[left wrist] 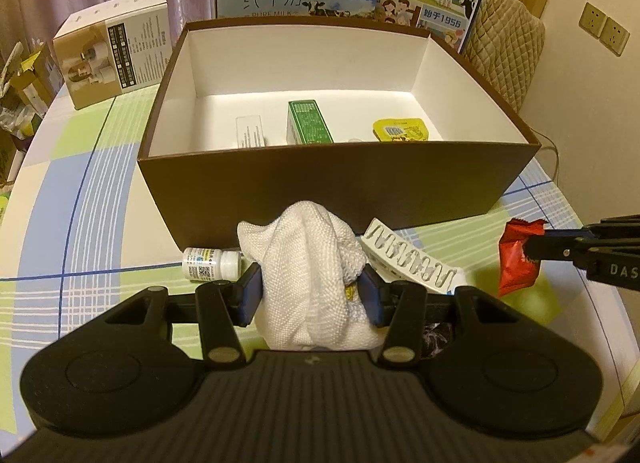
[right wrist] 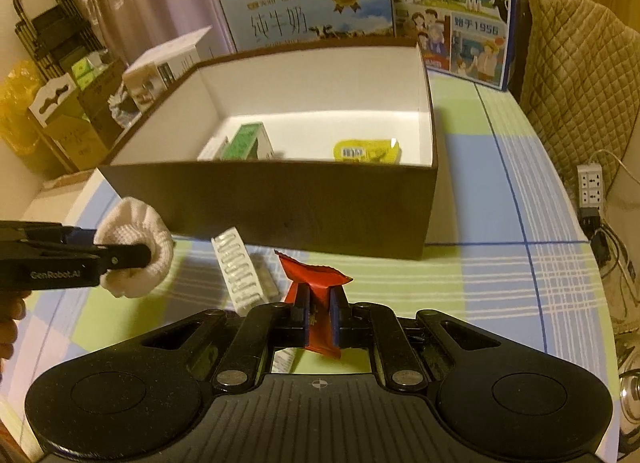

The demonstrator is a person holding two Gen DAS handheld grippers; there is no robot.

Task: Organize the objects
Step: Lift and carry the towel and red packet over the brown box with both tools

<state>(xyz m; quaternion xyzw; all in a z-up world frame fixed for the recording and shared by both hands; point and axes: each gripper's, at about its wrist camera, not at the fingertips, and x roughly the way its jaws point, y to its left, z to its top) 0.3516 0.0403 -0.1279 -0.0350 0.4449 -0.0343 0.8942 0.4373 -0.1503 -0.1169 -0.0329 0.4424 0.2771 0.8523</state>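
- The left gripper (left wrist: 310, 289) is closed around a white knitted cloth (left wrist: 308, 263), held in front of the brown box (left wrist: 340, 179); being soft and light, it is best gripped mid-bundle.
- The right gripper (right wrist: 319, 313) is clamped on a red wrapper (right wrist: 316, 283), judged crinkly, slippery and light.
- A blister strip (left wrist: 408, 259) and a small bottle (left wrist: 210, 263) are left on the table beside the box.

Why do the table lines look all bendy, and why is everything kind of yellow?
Left wrist view: the fisheye lens bows the table stripes and the brown box edges; warm indoor light tints everything yellowish. Right wrist view: same curving, black corners from the lens, and the blister pack looks slightly blurred. Both held things, the white cloth and red packet, stay fairly sharp.
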